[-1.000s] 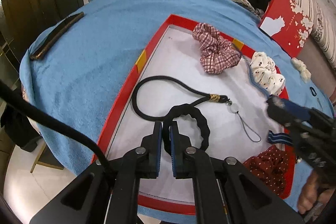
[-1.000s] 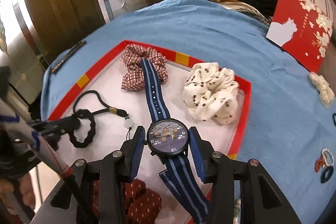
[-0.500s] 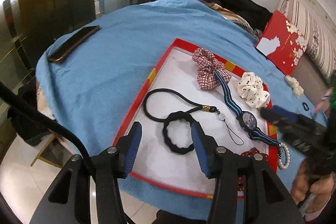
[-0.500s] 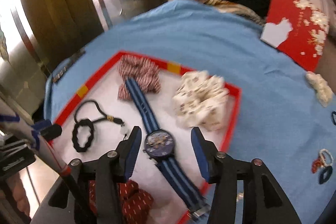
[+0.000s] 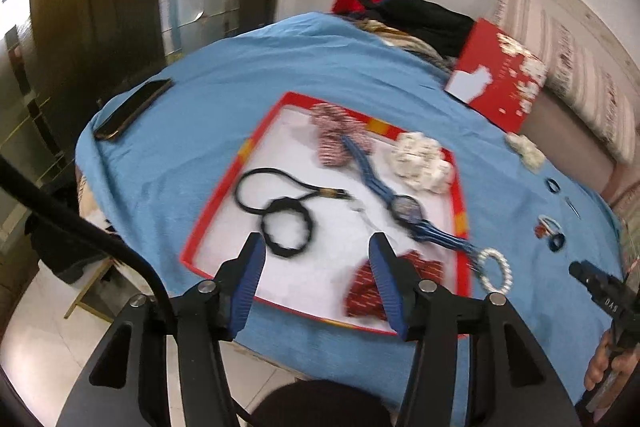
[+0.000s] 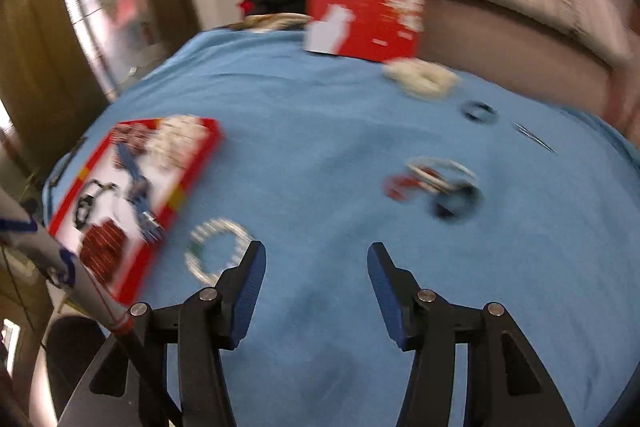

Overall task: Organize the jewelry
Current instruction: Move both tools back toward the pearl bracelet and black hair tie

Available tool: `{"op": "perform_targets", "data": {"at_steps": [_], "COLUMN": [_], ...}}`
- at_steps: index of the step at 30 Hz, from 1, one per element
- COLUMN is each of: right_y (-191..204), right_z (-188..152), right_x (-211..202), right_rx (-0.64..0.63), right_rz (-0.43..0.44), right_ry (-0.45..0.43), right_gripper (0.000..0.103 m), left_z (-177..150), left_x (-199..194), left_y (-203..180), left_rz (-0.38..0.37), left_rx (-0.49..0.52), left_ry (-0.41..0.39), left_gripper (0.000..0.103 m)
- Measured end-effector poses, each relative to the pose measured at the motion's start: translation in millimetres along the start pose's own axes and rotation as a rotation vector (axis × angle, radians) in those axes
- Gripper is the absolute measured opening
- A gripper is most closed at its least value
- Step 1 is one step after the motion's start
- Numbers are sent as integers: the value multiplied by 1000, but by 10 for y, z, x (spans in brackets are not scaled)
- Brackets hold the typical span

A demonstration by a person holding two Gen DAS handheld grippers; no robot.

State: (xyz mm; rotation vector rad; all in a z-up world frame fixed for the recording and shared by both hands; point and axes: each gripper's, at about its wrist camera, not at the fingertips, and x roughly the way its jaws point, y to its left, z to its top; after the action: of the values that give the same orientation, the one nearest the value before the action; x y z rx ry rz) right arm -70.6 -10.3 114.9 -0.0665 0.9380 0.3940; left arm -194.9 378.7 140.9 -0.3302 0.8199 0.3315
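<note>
Here the left wrist view shows the red-rimmed tray (image 5: 216, 223) plainly, with a black braided ring (image 5: 286, 229) at 11 o'clock from the left gripper (image 5: 316, 269), a blue-strapped watch (image 5: 406, 207) at 1 o'clock, a dark red scrunchie (image 5: 364, 291) against the right finger, and a pearl bracelet (image 5: 496, 269) at 3 o'clock outside the rim. The right wrist view, blurred, shows the tray (image 6: 68, 211) only at its left edge, the pearl bracelet (image 6: 218, 253) at 10 o'clock from the right gripper (image 6: 316, 269), and small hair ties (image 6: 438, 185) at 1 o'clock on the blue cloth (image 6: 320, 147). Both grippers stand spread wide, holding nothing.
</note>
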Motion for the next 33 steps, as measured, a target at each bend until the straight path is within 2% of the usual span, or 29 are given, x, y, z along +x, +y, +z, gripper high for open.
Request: {"op": "perform_targets", "data": {"at_steps": [4, 9, 14, 20, 25, 29, 33], "right_y": [-471, -845, -968, -1075, -1208, -1276, -1318], "right_z": [-299, -549, -656, -712, -764, -749, -526], "right_x": [-209, -393, -556, -566, -408, -253, -23], "right_rx": [80, 179, 190, 191, 229, 244, 248], "right_rz": [-51, -77, -86, -103, -93, -81, -74], "right_ry": [12, 6, -33, -45, -22, -6, -4], "right_gripper": [59, 59, 59, 60, 60, 60, 60], "left_z": [-92, -248, -433, -567, -665, -770, -820], "left_x": [-124, -203, -149, -41, 185, 554, 894], "left_y": [-383, -898, -1474, -1854, -2052, -2183, -2312], "left_rz": [-34, -98, -144, -154, -164, -168, -168], "left_rx": [63, 121, 216, 287, 337, 376, 397], "left_ry": [-4, 2, 39, 62, 97, 155, 217], "left_gripper": [55, 58, 59, 59, 59, 59, 58]}}
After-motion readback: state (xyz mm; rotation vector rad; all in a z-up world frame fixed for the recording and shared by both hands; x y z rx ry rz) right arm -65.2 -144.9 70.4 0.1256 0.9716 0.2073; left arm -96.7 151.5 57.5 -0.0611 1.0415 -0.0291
